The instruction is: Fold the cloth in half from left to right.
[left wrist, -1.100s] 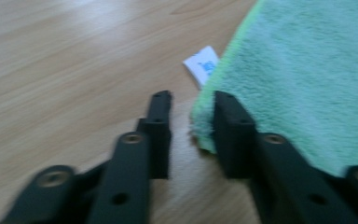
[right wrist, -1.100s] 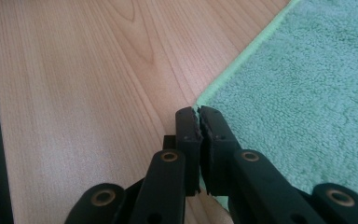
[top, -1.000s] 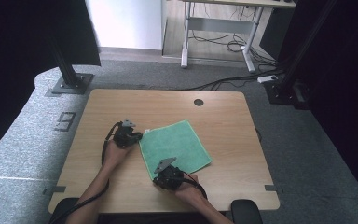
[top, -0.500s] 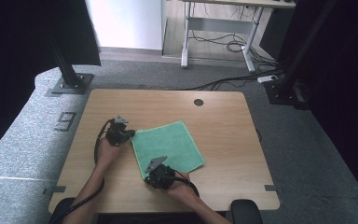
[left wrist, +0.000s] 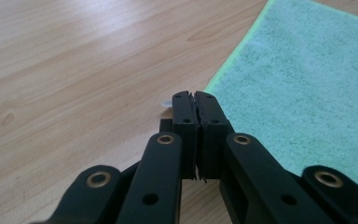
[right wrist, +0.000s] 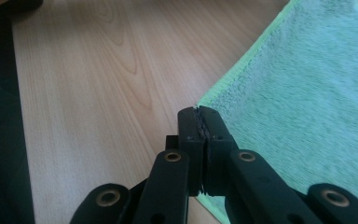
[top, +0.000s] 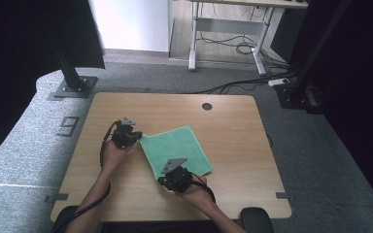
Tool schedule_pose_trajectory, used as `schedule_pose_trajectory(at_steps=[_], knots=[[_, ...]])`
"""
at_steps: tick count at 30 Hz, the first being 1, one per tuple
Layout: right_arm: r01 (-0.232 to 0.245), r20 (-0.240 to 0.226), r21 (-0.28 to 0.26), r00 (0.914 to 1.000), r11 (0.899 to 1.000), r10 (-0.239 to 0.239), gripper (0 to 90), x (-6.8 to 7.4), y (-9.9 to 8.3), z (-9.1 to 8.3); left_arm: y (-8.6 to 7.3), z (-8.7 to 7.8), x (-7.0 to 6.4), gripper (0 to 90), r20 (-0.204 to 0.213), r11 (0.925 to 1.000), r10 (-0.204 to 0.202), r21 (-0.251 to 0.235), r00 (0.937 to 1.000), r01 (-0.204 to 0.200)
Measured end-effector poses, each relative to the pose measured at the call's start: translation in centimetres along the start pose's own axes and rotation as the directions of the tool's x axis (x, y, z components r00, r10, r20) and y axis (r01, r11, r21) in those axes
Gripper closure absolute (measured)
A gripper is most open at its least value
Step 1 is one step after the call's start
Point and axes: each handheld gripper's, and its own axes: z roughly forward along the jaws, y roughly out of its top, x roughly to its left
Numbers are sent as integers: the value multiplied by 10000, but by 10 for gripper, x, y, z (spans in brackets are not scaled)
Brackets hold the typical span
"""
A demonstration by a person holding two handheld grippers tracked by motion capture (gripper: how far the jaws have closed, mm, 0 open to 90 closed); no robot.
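A green towel (top: pixel 177 145) lies flat and skewed on the wooden table (top: pixel 233 126). My left gripper (top: pixel 137 136) sits at the towel's left corner, jaws pressed together on the corner's edge. In the left gripper view the gripper (left wrist: pixel 195 95) is shut where the towel (left wrist: pixel 307 84) begins, with a small white scrap at the tip. My right gripper (top: pixel 162 179) is at the near corner. In the right gripper view that gripper (right wrist: pixel 199 111) is shut on the tip of the towel (right wrist: pixel 307 93), low over the wood.
A round cable hole (top: pixel 207 106) sits at the table's far middle. Bare wood lies left and right of the towel. Black stand bases (top: pixel 70 87) and cables (top: pixel 238 85) lie on the grey floor beyond, with a white desk frame (top: pixel 223 29) behind.
Both grippers and the towel have shifted a little to the left across the table. The jaws have stayed shut at the two corners.
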Motion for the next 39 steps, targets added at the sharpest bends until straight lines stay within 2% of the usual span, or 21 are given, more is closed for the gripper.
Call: schedule_pose_trajectory(at_steps=[6,17,28,39], knots=[[-116,273,-31,9996,9999,117,878,-6,-4,-11,12,5,-8,875,34,9997,176,-178,9998,-175],[-422,694,-195,9966,9989,434,878,-21,-16,-29,39,27,-29,876,-12,9953,962,-118,9954,-962],[-872,1277,-342,9876,9956,909,878,-39,-32,-51,60,50,-49,875,129,9895,1447,-16,9894,-1447],[-1232,1716,-357,9769,9917,1275,878,-55,-48,-65,81,72,-66,875,358,9844,1750,101,9839,-1754]])
